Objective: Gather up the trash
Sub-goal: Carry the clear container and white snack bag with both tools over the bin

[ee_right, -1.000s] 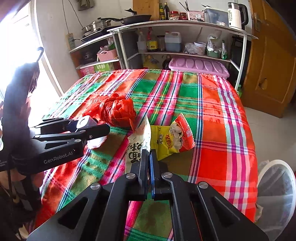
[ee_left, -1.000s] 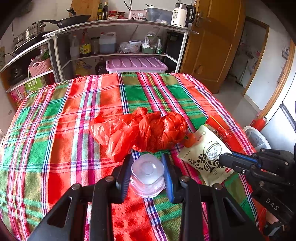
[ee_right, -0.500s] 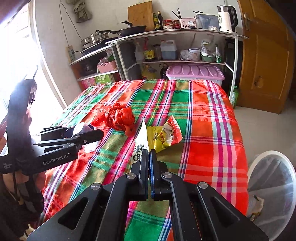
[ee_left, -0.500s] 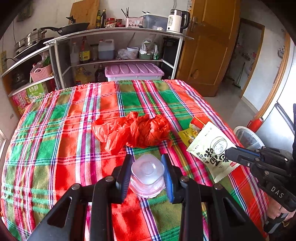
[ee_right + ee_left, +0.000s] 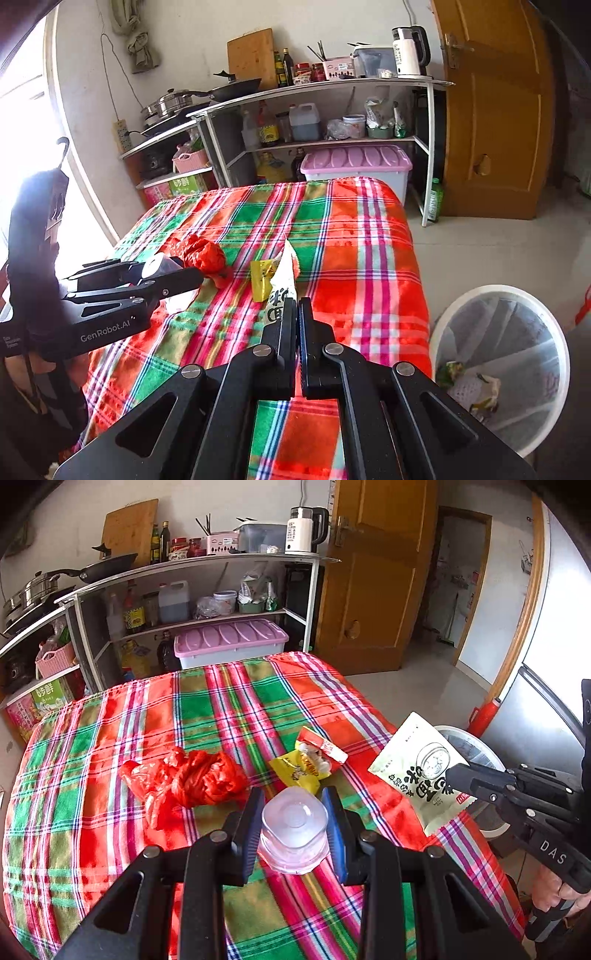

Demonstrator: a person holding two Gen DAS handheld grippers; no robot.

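Observation:
My left gripper (image 5: 293, 825) is shut on a clear plastic cup (image 5: 294, 829) and holds it above the plaid table (image 5: 110, 738). My right gripper (image 5: 297, 314) is shut on a pale green snack packet (image 5: 419, 771), seen edge-on in the right wrist view (image 5: 282, 280), lifted off the table near its right edge. A crumpled red plastic bag (image 5: 184, 781) and a yellow-red snack wrapper (image 5: 308, 760) lie on the cloth. A white trash bin (image 5: 506, 365) stands on the floor right of the table, with some trash inside.
A metal shelf rack (image 5: 192, 590) with pots, bottles and a kettle stands behind the table. A pink-lidded storage box (image 5: 229, 642) sits under it. A wooden door (image 5: 376, 572) is at the back right. A fridge (image 5: 546, 686) is at the far right.
Both grippers have risen and pulled back from the table. My right gripper has lifted the green packet off the cloth toward the right edge, uncovering the yellow-red wrapper. The bin now shows fully.

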